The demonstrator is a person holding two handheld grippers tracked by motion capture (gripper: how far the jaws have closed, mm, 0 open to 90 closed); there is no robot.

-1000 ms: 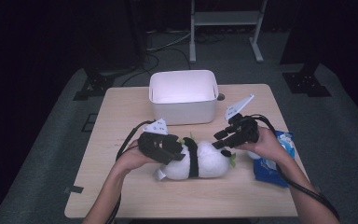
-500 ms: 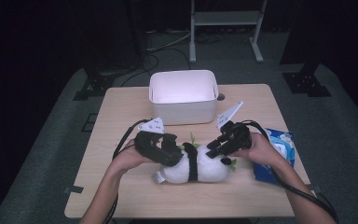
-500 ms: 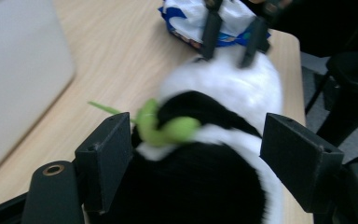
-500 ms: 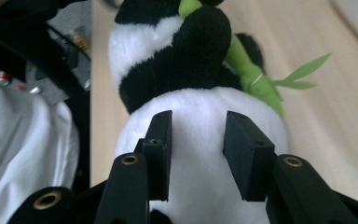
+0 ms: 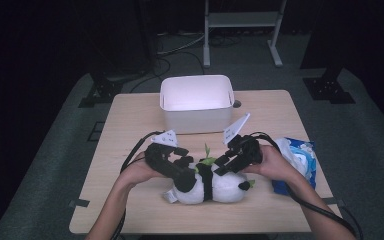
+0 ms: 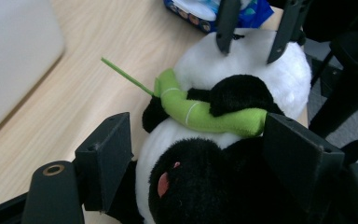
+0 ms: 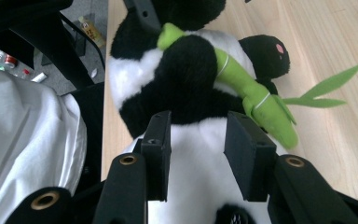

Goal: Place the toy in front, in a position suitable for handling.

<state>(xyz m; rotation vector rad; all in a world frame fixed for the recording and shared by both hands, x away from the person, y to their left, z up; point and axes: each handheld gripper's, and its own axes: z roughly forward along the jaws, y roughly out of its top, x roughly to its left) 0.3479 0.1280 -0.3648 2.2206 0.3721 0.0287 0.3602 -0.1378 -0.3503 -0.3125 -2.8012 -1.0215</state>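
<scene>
Plush panda on its side on worktop; my left claw clenched on its head end, right claw just been closing, pinching its white body.

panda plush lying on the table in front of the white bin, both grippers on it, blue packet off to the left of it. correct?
Not quite: the blue packet lies to the right of the panda plush, beside the right gripper, as the high view shows. The rest holds: the plush lies on the table in front of the white bin, with the left gripper and the right one on it.
</scene>
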